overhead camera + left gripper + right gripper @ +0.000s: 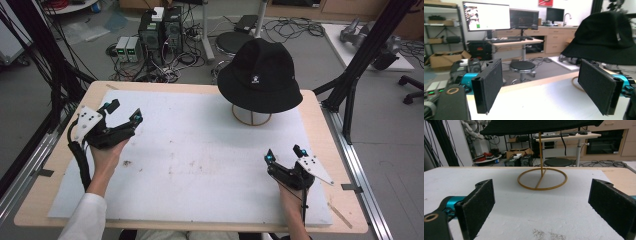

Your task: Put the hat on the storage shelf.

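The black bucket hat (260,77) sits on a thin wire stand (251,118) in the upper right of the high view, near the far edge of the desk (320,125). It lies well apart from both grippers: up and to the right of the left gripper (123,112), and up and slightly left of the right gripper (284,154). In the left gripper view the hat (604,37) fills the upper right, above and beyond the right-hand jaw. In the right gripper view the hat's brim (541,126) spans the top of the frame, and the stand's gold ring base (542,179) rests on the white mat (524,205) between and beyond the two jaws.

The hat is soft, dark, round-crowned with a downturned brim, and carries a small white emblem on the front. The stand is one upright rod rising from a flat ring.

Both pairs of jaws stand wide apart and hold nothing. The left gripper is at the left-centre of the high view, the right gripper at the lower right, each in a hand.

The white mat (200,160) covers most of the desk, with bare wood at the margins. The mat between grippers and stand is open, marked by a few faint smudges.
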The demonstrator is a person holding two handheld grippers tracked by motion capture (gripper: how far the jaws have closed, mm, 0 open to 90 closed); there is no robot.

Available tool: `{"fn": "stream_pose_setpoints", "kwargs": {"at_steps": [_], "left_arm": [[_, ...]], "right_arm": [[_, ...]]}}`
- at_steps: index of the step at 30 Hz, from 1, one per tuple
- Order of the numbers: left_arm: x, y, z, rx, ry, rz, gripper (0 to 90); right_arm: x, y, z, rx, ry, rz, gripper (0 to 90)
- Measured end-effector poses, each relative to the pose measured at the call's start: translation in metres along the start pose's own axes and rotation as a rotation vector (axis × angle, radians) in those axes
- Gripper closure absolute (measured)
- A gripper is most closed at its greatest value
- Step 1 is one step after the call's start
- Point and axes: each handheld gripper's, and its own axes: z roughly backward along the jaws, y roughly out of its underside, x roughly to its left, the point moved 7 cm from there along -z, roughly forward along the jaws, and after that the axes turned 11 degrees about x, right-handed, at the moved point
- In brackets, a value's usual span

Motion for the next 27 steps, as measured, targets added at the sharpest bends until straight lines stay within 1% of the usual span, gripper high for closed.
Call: {"fn": "stream_pose_setpoints", "kwargs": {"at_steps": [2,6,10,16,20,22,24,27], "left_arm": [[0.004,0.007,0.006,-0.001,-0.024,-0.004,20.7],[0.017,0.023,0.017,-0.010,-0.064,0.038,20.7],[0.027,0.035,0.025,-0.003,-0.084,0.073,20.6],[0.040,0.053,0.036,0.016,-0.116,0.107,20.3],[0.047,0.064,0.042,0.032,-0.142,0.110,20.1],[0.050,0.068,0.045,0.039,-0.151,0.119,20.0],[0.051,0.073,0.047,0.040,-0.151,0.130,20.0],[0.052,0.079,0.048,0.056,-0.157,0.122,20.0]], "right_arm": [[0.000,0.000,0.000,-0.002,-0.001,0.000,5.9],[0.000,0.000,-0.001,0.000,-0.001,-0.002,5.9],[0.000,0.000,-0.001,0.001,-0.003,0.001,5.9],[0.000,0.000,-0.001,0.003,-0.006,0.002,5.9],[0.000,0.000,-0.001,0.002,-0.005,0.005,5.9],[0.000,0.000,-0.001,0.001,-0.006,0.003,5.9],[0.000,0.000,-0.001,0.002,-0.006,0.003,5.9],[0.000,0.000,-0.001,0.003,-0.007,0.003,5.9]]}}
